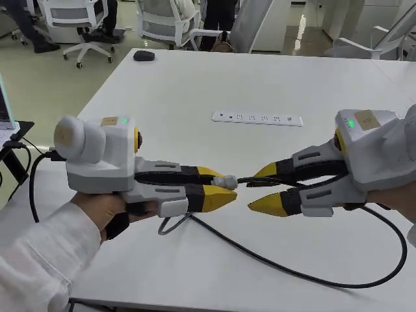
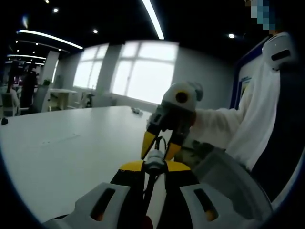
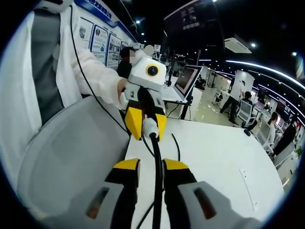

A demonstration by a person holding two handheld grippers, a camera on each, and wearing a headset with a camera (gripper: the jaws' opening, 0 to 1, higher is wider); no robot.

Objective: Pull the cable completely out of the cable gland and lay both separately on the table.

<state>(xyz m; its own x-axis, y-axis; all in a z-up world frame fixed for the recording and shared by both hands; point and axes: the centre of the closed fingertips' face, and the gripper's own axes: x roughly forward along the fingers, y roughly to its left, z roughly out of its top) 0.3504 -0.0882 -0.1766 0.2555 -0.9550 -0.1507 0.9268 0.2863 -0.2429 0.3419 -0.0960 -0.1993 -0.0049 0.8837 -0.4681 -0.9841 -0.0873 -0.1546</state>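
White surface (image 1: 195,91): left gripper (image 1: 229,188) clamped on pale grey cable gland (image 1: 225,182); right gripper (image 1: 255,190) open astride black cable (image 3: 157,167).

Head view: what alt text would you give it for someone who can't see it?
Two hand-held grippers meet tip to tip above a white table: the left gripper clamps a small white gland, and the right gripper has its open jaws around the black cable coming out of it. The cable loops down across the table; a power strip lies farther back.

Black cable (image 3: 157,181), seemingly pale-grey gland (image 1: 225,182).
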